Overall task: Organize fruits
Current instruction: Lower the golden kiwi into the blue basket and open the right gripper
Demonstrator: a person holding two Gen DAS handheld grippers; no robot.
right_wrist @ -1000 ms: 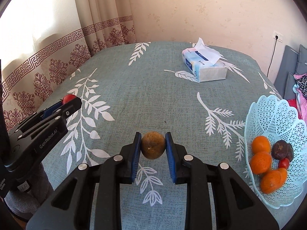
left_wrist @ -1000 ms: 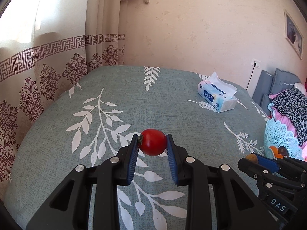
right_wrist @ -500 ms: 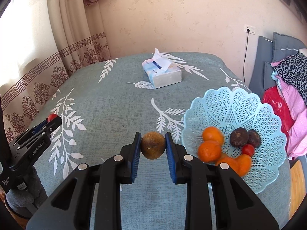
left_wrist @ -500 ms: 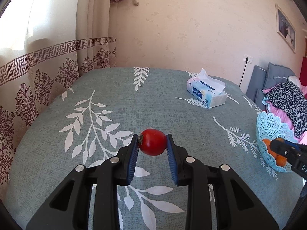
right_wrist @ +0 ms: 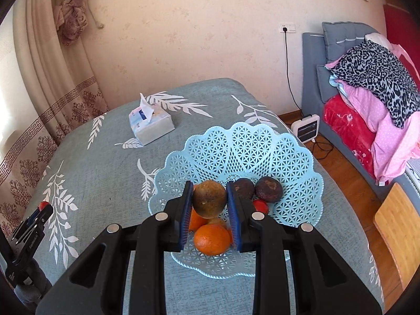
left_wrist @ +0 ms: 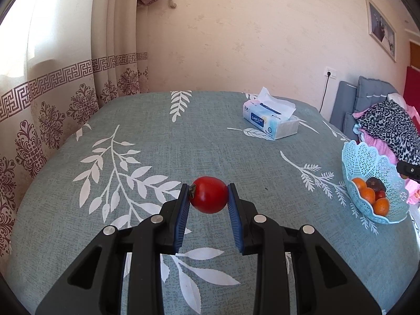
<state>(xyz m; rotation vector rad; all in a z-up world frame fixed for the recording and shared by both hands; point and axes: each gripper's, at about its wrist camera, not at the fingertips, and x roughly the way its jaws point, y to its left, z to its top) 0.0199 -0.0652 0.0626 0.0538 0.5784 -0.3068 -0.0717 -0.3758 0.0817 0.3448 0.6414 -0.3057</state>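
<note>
- Fruit is split between the two grippers and a pale blue lattice basket (right_wrist: 252, 152) that stands near the right-hand end of the leaf-patterned grey-green tablecloth (left_wrist: 210, 141).
- Left gripper (left_wrist: 208, 202) clamps a red tomato (left_wrist: 209, 194) between its blue pads, held above the cloth and well apart from the basket (left_wrist: 367, 162).
- Right gripper (right_wrist: 209, 202) pinches a brownish-yellow round fruit (right_wrist: 209, 198) above the basket's near side.
- Inside the basket lie oranges (right_wrist: 212, 239), two dark brown fruits (right_wrist: 269, 189) and a small red fruit (right_wrist: 261, 205), which is partly hidden behind the right gripper's finger.
- A tissue box (right_wrist: 151, 127) sits on the cloth beyond the basket, towards the far edge of the table.
- The left gripper's tip with its tomato (right_wrist: 43, 205) shows at the lower left of the right wrist view.
</note>
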